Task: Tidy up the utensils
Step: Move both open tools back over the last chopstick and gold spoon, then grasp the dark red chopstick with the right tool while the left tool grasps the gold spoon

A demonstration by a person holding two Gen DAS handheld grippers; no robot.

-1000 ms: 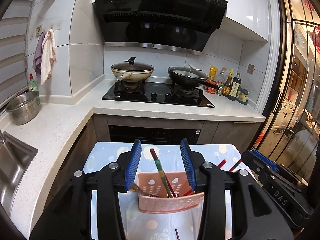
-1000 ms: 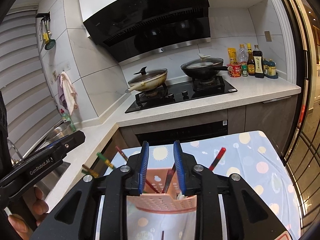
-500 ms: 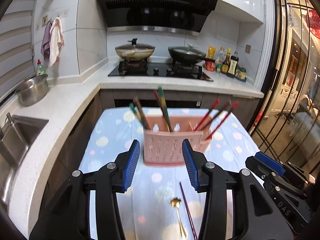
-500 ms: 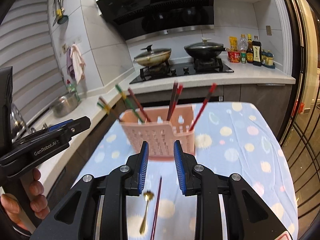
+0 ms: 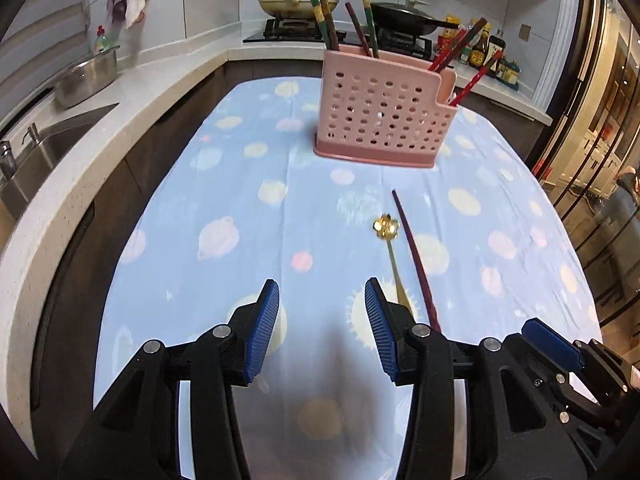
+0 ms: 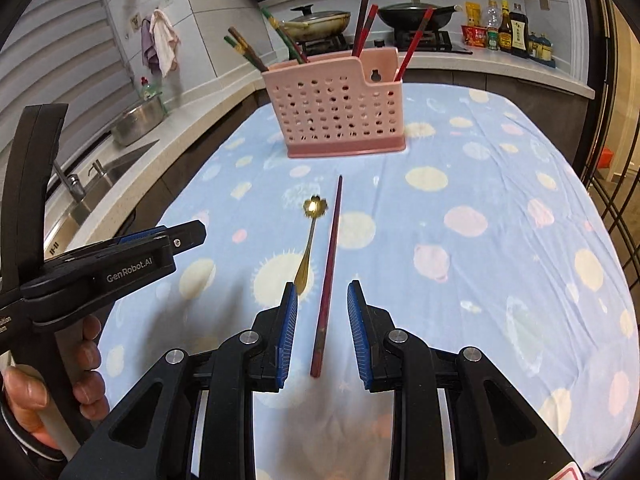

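I am lining up a pickup: right gripper (image 6: 322, 312) jaws apart, empty, straddling the dark red chopstick (image 6: 330, 264) on the worktop; next they must lower and close. Left gripper (image 5: 322, 316) jaws apart, empty.

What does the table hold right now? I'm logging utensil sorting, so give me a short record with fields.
holder: pink perforated caddy, upright on the dotted blue tablecloth
in holder: several chopsticks, standing tilted
loose items: one dark red chopstick and a gold spoon, side by side in front of the caddy
right claw: open, the chopstick's near end between its fingers, not gripped
left claw: open, empty, left of the spoon
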